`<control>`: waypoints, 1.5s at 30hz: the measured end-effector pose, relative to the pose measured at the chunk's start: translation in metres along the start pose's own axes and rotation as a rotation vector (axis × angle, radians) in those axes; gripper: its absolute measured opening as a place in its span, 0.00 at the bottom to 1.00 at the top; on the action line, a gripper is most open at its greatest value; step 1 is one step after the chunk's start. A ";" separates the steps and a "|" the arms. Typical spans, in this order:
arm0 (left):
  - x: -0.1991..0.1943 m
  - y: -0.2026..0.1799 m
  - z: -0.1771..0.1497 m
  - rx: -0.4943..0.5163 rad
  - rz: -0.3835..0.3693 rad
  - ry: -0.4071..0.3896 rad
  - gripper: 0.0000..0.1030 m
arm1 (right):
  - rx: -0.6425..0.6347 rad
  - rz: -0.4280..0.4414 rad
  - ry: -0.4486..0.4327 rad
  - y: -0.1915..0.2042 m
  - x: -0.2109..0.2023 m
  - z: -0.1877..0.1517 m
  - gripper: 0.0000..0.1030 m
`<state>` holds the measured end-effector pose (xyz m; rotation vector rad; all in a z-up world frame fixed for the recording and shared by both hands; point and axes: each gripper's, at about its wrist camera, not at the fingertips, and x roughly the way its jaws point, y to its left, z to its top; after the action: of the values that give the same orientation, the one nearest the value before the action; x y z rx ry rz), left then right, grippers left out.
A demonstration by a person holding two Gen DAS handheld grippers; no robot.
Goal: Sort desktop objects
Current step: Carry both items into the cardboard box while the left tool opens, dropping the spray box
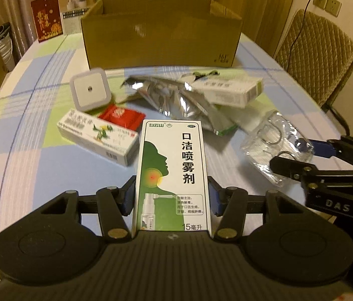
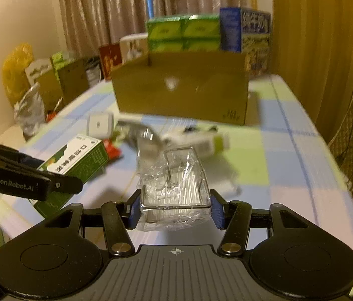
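Note:
My left gripper point(image 1: 172, 195) is shut on a white and green spray box point(image 1: 172, 173), held above the table; it also shows in the right wrist view point(image 2: 76, 160). My right gripper point(image 2: 175, 209) is shut on a clear plastic box in crinkled wrap point(image 2: 176, 183), also seen in the left wrist view point(image 1: 274, 140). An open cardboard box point(image 1: 161, 35) stands behind the pile. On the table lie a white square night light point(image 1: 90, 91), a white medicine box point(image 1: 96, 135), a red packet point(image 1: 122, 115), a silver foil bag point(image 1: 176, 97) and another white box point(image 1: 229, 89).
The table has a checked blue, green and white cloth point(image 1: 38, 80). Green, blue, white and red cartons point(image 2: 196, 33) stand behind the cardboard box. A quilted chair point(image 1: 311, 55) is at the right. Bags and boxes point(image 2: 31, 82) sit beyond the table's left edge.

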<state>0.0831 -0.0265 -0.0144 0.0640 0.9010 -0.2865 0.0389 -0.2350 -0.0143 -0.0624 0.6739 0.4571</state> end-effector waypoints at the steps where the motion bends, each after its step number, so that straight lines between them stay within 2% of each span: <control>1: -0.003 0.000 0.005 0.002 -0.003 -0.006 0.49 | 0.001 -0.005 -0.011 -0.002 -0.002 0.008 0.50; 4: -0.010 0.002 0.026 0.021 -0.008 -0.022 0.49 | 0.011 -0.013 -0.053 -0.011 -0.004 0.042 0.50; 9: -0.017 0.014 0.081 0.049 0.003 -0.061 0.49 | 0.006 -0.020 -0.118 -0.032 0.010 0.116 0.50; 13: -0.010 0.028 0.135 0.037 0.002 -0.095 0.49 | -0.013 -0.040 -0.139 -0.048 0.039 0.173 0.50; 19: 0.016 0.037 0.206 0.051 -0.004 -0.139 0.49 | -0.019 -0.053 -0.122 -0.065 0.090 0.224 0.50; 24: 0.047 0.041 0.244 0.048 -0.023 -0.148 0.49 | 0.010 -0.053 -0.076 -0.077 0.135 0.244 0.50; 31: 0.100 0.062 0.278 0.012 -0.030 -0.125 0.49 | 0.029 -0.078 -0.027 -0.091 0.185 0.254 0.50; 38: 0.142 0.068 0.293 0.002 -0.029 -0.113 0.49 | 0.021 -0.084 0.008 -0.095 0.216 0.249 0.50; 45: 0.170 0.067 0.295 0.008 -0.033 -0.099 0.49 | 0.004 -0.093 0.035 -0.097 0.236 0.242 0.50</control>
<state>0.4260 -0.0506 0.0320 0.0424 0.8036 -0.3216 0.3847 -0.1820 0.0215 -0.0974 0.7035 0.3661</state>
